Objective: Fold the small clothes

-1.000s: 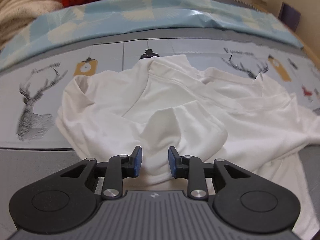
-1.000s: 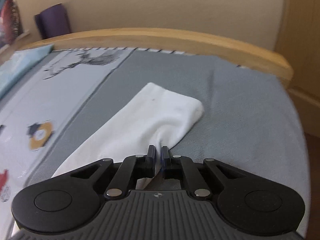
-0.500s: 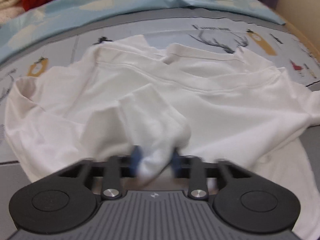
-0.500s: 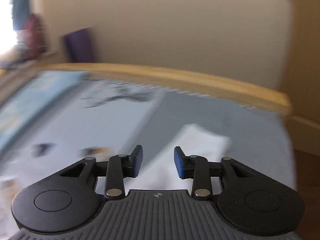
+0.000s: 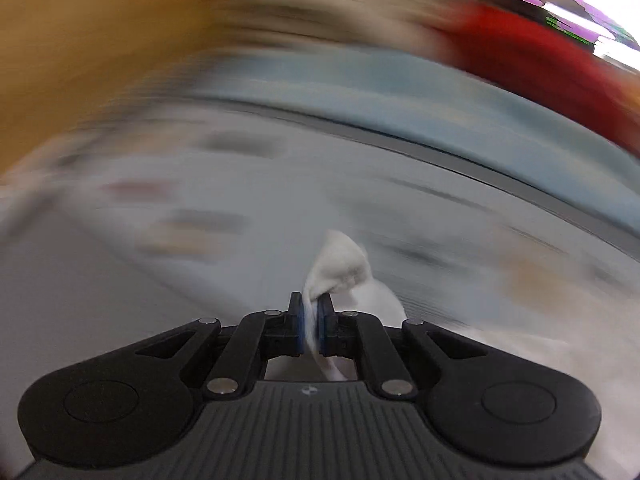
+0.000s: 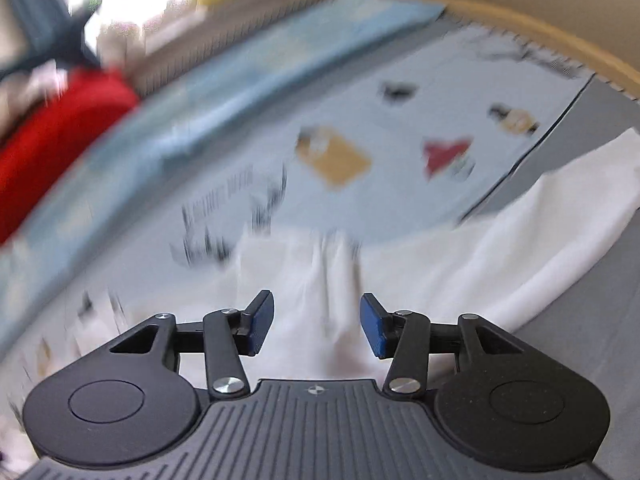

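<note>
Left wrist view. Heavy motion blur over the whole background; only the tool itself is sharp. Left gripper is clenched on a pinch of white cloth: a small bunch stands up past the blue fingers, and more of it trails down and to the right below the tool. Which part of the garment this is cannot be told from here. Behind: a pale printed bed cover, a light blue band further back, and a red smear at upper right, too blurred to name.

Right wrist view. Also blurred, less so. Right gripper is released and its fingers are opening; nothing is pinched between them. It points down at a white shirt lying spread on the bed, part on the printed cover, part on the grey sheet at right. One long tongue of the shirt, perhaps a sleeve, runs to the far right. Red blanket at far left, wooden bed rail along the top right.

Handling, as judged. The cloth is thin, light and limp; it will sag and crumple from any single pinch and drag the rest along. Not slippery, not fragile. A clean fold likely wants two holds on a firm edge, such as a hem, shoulder seam or sleeve end, not loose middle fabric. The free right tool looks best placed to take the nearest edge below it.
</note>
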Tool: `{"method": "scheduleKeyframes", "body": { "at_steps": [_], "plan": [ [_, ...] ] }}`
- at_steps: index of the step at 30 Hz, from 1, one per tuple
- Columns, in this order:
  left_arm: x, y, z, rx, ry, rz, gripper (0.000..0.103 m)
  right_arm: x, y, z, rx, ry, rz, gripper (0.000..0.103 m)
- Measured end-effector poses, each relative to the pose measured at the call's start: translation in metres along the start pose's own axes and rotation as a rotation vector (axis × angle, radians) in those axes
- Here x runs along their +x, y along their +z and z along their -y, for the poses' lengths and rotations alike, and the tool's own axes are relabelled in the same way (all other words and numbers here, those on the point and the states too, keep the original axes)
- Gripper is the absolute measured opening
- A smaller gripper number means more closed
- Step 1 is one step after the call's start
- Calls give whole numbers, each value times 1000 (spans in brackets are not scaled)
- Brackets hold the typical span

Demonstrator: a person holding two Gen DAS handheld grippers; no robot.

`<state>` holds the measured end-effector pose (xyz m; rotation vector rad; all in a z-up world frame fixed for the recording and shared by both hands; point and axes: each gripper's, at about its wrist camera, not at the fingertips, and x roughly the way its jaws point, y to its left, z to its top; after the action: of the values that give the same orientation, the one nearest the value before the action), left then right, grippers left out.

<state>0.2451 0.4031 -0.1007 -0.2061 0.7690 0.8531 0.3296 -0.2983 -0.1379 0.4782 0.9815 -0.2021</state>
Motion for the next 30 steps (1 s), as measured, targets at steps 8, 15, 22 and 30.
{"method": "scheduleKeyframes", "body": {
  "at_steps": [8,15,22,30],
  "plan": [
    [2,9,-18,-50,77,44,39,24,-8,-16,-83,-46,-8,49],
    [-30,-31,121,178,-506,-36,52,53,-11,-11,-110,-83,0,50],
    [-50,-69,222,270,-680,-93,55,86,2,0,-118,-86,16,50],
    [-44,-87,302,323,-696,-116,57,100,11,-31,-245,-80,66,46]
  ]
}}
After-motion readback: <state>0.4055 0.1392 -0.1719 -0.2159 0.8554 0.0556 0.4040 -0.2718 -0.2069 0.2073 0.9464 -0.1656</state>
